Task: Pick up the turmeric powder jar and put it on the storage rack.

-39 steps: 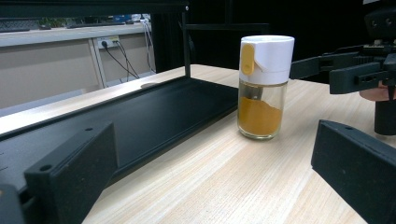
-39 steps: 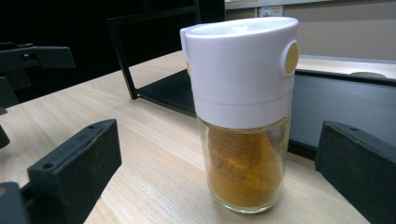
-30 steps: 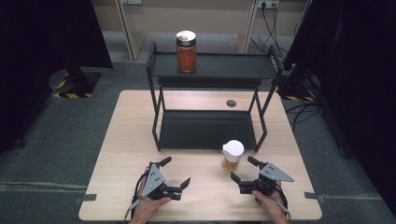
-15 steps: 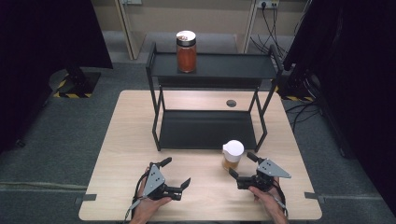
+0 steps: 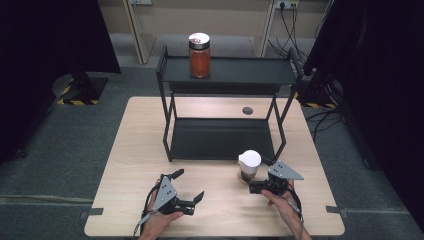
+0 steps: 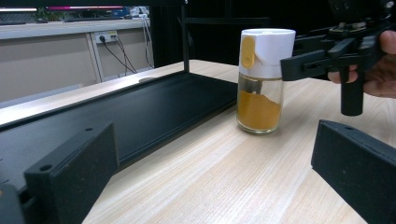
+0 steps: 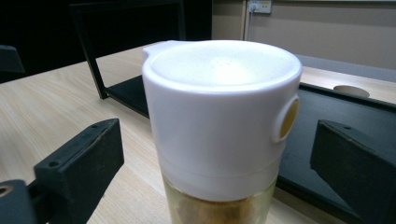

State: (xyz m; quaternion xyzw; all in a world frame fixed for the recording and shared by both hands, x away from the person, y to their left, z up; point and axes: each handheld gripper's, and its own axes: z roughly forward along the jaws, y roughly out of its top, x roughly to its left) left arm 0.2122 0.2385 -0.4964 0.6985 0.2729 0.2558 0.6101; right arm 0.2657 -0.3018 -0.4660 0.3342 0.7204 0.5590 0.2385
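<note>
A glass spice jar [image 5: 249,166] with a white cap and yellow powder stands on the wooden table [image 5: 135,150], just in front of the black shelf rack [image 5: 225,70]. My right gripper [image 5: 258,176] is open, one jaw on each side of the jar [image 7: 224,121] with a gap on both sides. In the left gripper view the jar [image 6: 261,79] is upright, and the right gripper [image 6: 327,56] reaches its cap from the right. My left gripper [image 5: 189,185] rests open near the table's front edge with nothing between its jaws. A red-filled jar [image 5: 199,55] stands on the rack's top shelf.
The rack's lower shelf [image 5: 220,137] lies flat on the table and carries nothing. A round cable hole [image 5: 247,110] sits in the tabletop behind it. Dark curtains and stands flank the table on both sides.
My right gripper has moved forward and left to the spice jar, so its jaws now straddle it. The left gripper and both jars have not moved.
</note>
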